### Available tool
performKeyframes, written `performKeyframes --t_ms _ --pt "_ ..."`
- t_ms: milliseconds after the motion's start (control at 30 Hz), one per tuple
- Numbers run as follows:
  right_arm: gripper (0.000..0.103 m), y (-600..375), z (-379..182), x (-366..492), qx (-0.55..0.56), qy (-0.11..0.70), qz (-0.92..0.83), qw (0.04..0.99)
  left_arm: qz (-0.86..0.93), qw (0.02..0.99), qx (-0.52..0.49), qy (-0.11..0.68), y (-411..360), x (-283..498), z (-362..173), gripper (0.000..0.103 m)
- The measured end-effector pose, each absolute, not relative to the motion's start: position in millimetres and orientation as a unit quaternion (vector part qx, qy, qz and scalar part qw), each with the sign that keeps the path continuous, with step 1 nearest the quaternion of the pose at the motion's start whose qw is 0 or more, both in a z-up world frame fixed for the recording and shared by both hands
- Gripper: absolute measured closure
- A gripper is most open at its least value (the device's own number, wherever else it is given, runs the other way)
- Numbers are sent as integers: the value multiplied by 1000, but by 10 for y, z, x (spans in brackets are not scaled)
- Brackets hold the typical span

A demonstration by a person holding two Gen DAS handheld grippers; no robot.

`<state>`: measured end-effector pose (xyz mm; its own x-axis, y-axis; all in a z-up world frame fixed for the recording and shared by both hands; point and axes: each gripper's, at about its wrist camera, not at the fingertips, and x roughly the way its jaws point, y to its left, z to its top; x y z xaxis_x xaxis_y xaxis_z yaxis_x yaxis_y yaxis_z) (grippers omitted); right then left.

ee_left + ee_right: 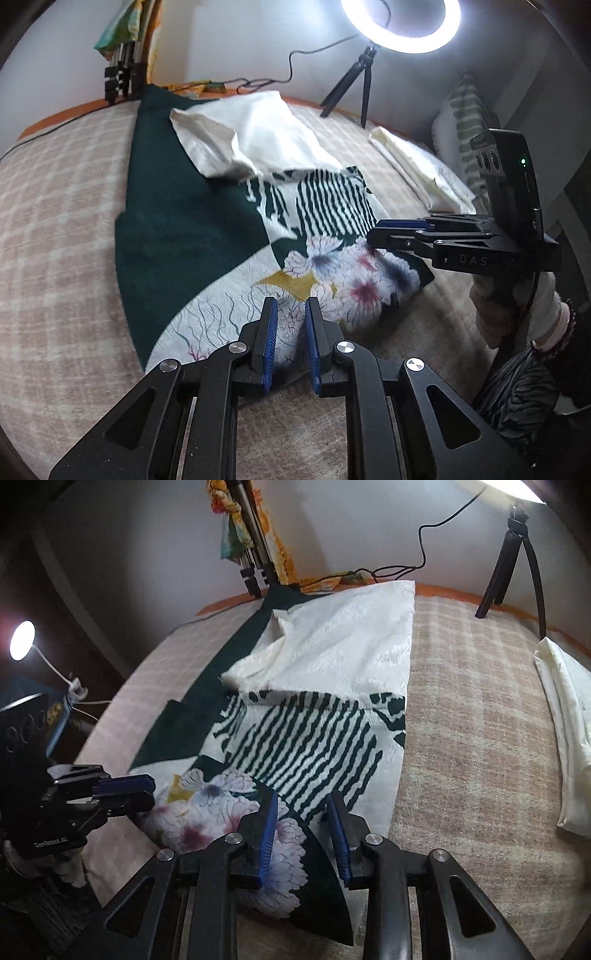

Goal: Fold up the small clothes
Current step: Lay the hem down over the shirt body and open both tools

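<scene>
Cloth [207,236] of the task, a thin printed piece in dark green, black-and-white stripes and pale flowers, lies spread on the checked blanket [62,206] of a bed, its long axis running from the near edge away toward the far wall. Its far part is turned over itself so the plain white underside [332,642] shows, which reads as a first fold already laid.

Both tools hang over the near end of the cloth, pointing down and forward at it. The left gripper [291,343] has its blue pads slightly apart above the pale near-left corner, with nothing pinched between them; fabric shows through the gap but lies flat beneath. The right gripper [303,834] stands a little wider, released too, over the flowered and dark green near-right corner, whose pointed tip lies just under its fingers. Each tool appears in the other's view, the two near each other across the cloth's near edge.

The coming move likely turns on this: each corner sits directly below its own gripper, so the left hand is nearer the pale corner and the right hand nearer the dark tip. Since the cloth stretches away from both, a pinch here would carry the near edge toward the far side.

A folded white piece [565,731] rests well apart at the far right.
</scene>
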<state>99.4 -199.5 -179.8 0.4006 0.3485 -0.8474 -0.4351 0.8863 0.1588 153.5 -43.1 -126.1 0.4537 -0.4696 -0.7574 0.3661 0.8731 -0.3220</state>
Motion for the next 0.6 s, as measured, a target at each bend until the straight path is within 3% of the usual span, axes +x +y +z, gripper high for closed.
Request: performKeyframes --t_ms 100,500,567,600 --pt "77 -2118 -1856 994 -35 504 221 834 -229 849 -54 473 -414 1582 -1345 90" --pt "74 -2366 -1662 985 -26 495 203 844 -145 878 -102 445 105 1864 -1243 90" --pt "70 -2387 -1597 1042 -17 489 205 848 -140 881 -115 438 191 1938 -1190 87" --pt "69 -2403 -1569 1077 -10 487 206 849 -136 883 -123 432 240 1986 -1160 80"
